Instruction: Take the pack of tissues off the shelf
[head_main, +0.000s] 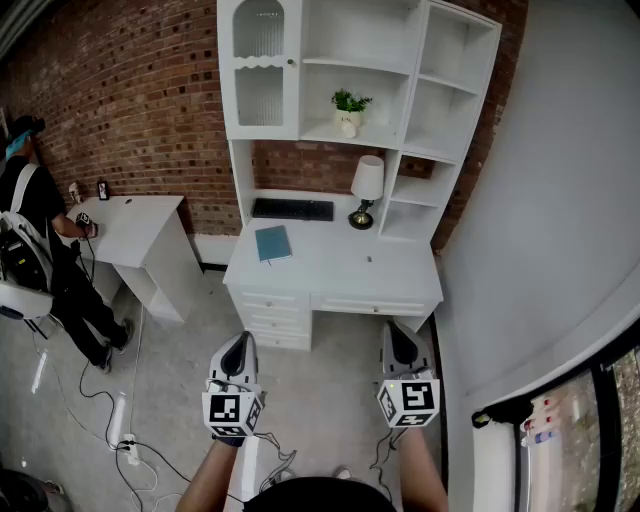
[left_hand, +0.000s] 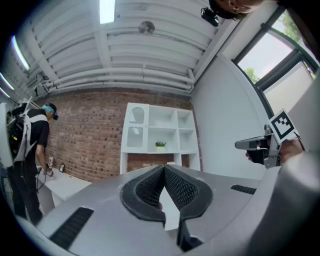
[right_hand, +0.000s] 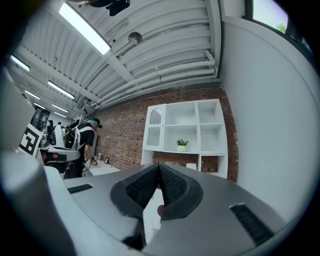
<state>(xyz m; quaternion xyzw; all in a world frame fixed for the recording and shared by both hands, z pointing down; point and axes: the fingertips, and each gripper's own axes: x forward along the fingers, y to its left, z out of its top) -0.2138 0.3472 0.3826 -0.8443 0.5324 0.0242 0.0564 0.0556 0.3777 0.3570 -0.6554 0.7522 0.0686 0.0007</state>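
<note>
You hold both grippers low in front of you, above the floor (head_main: 180, 360) and short of the white desk (head_main: 330, 270). Your left gripper (head_main: 241, 340) has its jaws pressed together at the tips with nothing between them. Your right gripper (head_main: 393, 330) is the same, jaws together and nothing held. The two are apart, side by side, both pointing toward the desk drawers (head_main: 300, 305).

The shelf unit (head_main: 440, 90) stands on the back of the desk against the brick wall (head_main: 130, 90). A potted plant (head_main: 349, 108) sits on its middle shelf, just right of a cabinet door (head_main: 259, 65) at the upper left. On the desk top below, a lamp (head_main: 366, 186) stands near the right-hand compartments. A black keyboard (head_main: 292, 209) lies along the back, and a teal book (head_main: 272, 243) lies in front of it, toward the left. A small object (head_main: 368, 259) lies to the right of the book, too small to tell what it is. You cannot pick out the pack of tissues on the shelves in any view, because everything there shows too small.

To your left, a person (head_main: 40, 230) in dark clothes stands at a second white table (head_main: 140, 225) by the wall, and cables (head_main: 95, 395) trail across the floor
</note>
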